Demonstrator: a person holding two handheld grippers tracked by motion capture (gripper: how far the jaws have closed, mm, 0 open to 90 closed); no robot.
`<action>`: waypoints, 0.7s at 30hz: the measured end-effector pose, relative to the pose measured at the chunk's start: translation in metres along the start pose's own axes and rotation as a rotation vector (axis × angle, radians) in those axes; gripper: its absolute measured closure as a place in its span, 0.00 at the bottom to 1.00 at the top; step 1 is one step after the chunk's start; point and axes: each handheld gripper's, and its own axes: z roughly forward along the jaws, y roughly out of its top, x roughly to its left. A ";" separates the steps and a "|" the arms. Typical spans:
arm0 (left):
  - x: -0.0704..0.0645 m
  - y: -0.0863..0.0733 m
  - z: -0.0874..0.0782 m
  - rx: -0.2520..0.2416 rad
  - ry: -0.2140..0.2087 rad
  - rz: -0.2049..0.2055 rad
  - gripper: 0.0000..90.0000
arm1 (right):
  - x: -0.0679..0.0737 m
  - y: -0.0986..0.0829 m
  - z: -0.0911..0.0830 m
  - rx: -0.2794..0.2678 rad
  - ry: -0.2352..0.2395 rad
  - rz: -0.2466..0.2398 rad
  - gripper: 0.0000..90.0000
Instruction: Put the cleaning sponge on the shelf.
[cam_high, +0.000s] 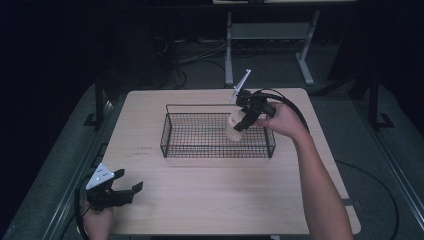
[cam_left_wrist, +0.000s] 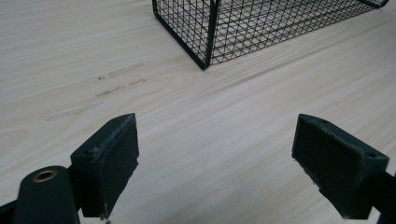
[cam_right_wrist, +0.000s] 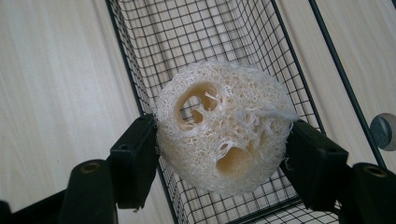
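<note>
At the near left corner of the desk (cam_high: 210, 200) I have my left hand-held gripper (cam_high: 131, 181) hovering low over bare wood, its jaws spread wide with nothing between them; from its own camera I see the two dark pads (cam_left_wrist: 109, 163) well apart and pale grain between, with a few faint grey smudges on the desk surface further ahead. Beyond those, I see the near corner of the black wire basket (cam_left_wrist: 205, 42), well clear of that gripper. Moving toward the middle of the high view, the basket (cam_high: 172, 127) sits lengthwise across the desk, a thin wire handle rising along its far side. Over its right end I hold my right hand-held gripper (cam_high: 240, 125), tilted down into the basket and pinching a pale loofah sponge (cam_high: 234, 125). In the right gripper view the loofah sponge (cam_right_wrist: 224, 126) is clamped between the two jaws, one against each flank, its holed end facing the camera and the basket's mesh floor below it. Whether it touches the mesh I cannot tell.
</note>
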 end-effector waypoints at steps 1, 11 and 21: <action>0.000 0.000 0.000 0.000 0.000 0.000 0.15 | -0.002 0.000 0.002 0.003 -0.001 0.001 0.35; 0.000 0.000 0.000 0.001 0.000 0.001 0.15 | -0.011 0.002 0.023 0.038 0.015 0.012 0.35; 0.001 0.000 0.000 -0.002 0.000 -0.001 0.15 | -0.015 0.005 0.038 0.066 0.026 0.011 0.35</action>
